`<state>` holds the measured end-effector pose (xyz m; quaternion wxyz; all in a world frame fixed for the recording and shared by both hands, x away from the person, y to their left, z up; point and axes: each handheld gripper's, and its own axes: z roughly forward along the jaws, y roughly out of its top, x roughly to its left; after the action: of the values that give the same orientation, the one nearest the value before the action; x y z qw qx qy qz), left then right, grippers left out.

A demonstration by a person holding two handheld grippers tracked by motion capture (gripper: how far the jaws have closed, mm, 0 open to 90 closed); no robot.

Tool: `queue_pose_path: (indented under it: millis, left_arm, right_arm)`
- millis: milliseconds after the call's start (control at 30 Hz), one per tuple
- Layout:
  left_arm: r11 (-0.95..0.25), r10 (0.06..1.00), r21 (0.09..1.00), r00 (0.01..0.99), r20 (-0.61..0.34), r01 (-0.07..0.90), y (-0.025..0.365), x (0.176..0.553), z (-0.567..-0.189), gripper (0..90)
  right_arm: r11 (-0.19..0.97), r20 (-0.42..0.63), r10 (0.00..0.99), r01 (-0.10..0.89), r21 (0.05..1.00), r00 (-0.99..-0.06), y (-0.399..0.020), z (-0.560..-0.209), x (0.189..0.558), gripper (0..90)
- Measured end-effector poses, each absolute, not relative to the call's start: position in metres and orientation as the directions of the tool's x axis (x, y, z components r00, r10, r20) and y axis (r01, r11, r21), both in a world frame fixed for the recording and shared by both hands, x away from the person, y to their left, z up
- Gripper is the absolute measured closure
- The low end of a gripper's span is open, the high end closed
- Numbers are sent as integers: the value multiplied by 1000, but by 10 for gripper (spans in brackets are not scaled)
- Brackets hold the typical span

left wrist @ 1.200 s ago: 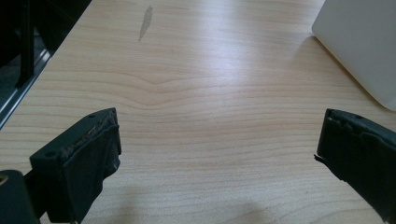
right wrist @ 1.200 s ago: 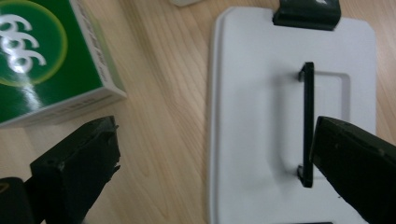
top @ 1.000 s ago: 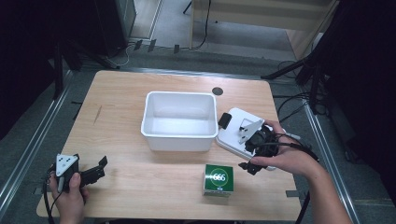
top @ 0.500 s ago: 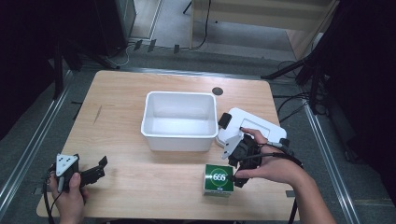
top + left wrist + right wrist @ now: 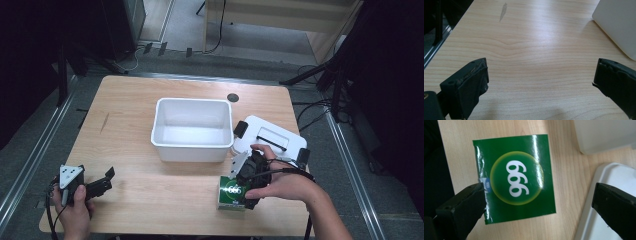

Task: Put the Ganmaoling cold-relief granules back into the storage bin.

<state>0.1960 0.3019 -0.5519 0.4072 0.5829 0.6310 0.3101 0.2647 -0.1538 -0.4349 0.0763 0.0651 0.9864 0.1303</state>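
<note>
Green box (image 5: 232,192) is lying ungrasped beside the white tub (image 5: 192,129); right claw (image 5: 541,202) is hanging released above it, left claw (image 5: 541,82) released, idling.

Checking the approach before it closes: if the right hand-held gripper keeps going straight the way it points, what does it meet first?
Most likely the green box: the right hand-held gripper points down at its top with open jaws either side, though the gap above it is hard to judge.

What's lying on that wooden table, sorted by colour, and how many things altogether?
White: 2, the white plastic bin and the white lid lying flat beside it.
Green: 1, the green box marked 666, under the open right gripper.
Total: 3.
</note>
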Motion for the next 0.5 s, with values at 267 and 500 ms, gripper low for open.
queue_pose_path:
  millis: [267, 500]
  left_arm:
    - [129, 988, 866, 12, -153, 483, 302, 196, -552, 1]
    - [129, 988, 864, 10, -153, 486, 302, 196, -552, 1]
  right_arm:
    - [962, -76, 113, 90, 260, -991, -148, -446, 258, 0]
    - [967, -77, 87, 66, 248, -993, -147, -455, 255, 0]
